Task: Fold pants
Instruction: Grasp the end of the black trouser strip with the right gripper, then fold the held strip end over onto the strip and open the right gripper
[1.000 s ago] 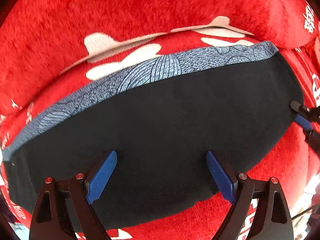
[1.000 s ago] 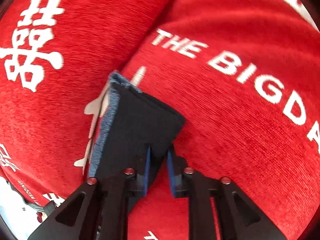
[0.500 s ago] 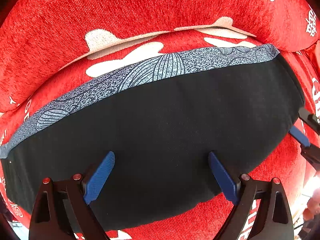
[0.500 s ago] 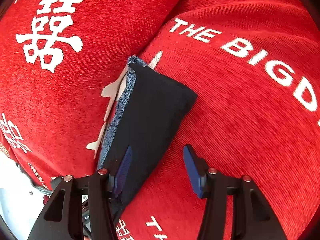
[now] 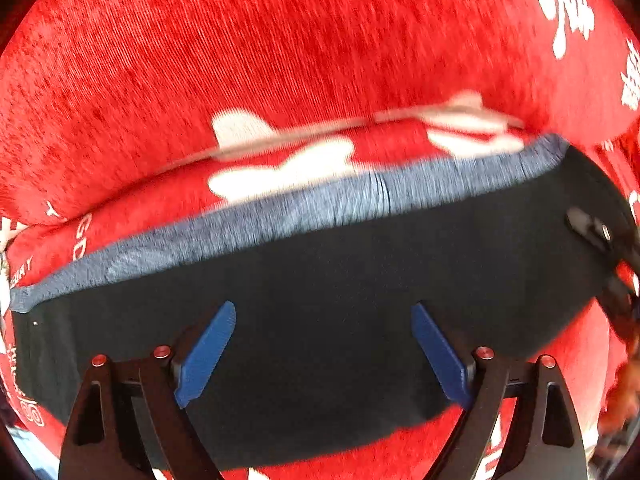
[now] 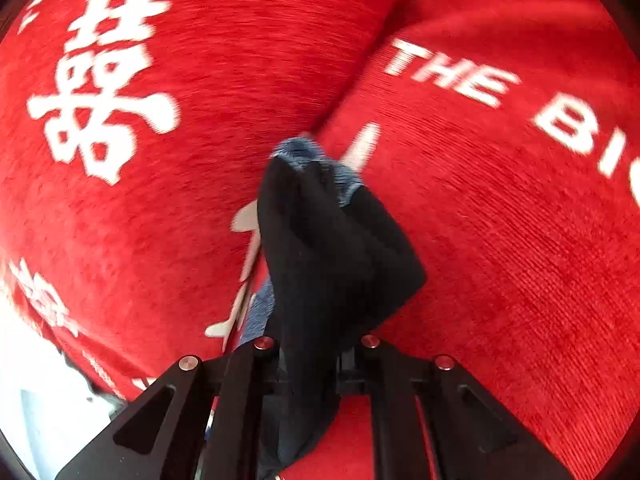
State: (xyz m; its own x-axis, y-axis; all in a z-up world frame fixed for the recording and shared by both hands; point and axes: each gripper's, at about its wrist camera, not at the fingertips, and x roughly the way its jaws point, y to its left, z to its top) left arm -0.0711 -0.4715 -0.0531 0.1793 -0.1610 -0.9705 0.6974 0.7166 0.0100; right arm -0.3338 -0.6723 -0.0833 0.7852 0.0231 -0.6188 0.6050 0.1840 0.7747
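Here, pants in right gripper

A home, judging by the red sofa cushions printed with wedding characters.

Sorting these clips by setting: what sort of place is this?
Probably a home, on a sofa or bed. Plump red cushions printed with white wedding characters lie under the dark pants; little else shows.

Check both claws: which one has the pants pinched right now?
The right claw: its jaws are closing with the dark pants bunched between them. The left claw is wide apart above the flat fabric, its jaws closing slightly, gripping nothing.
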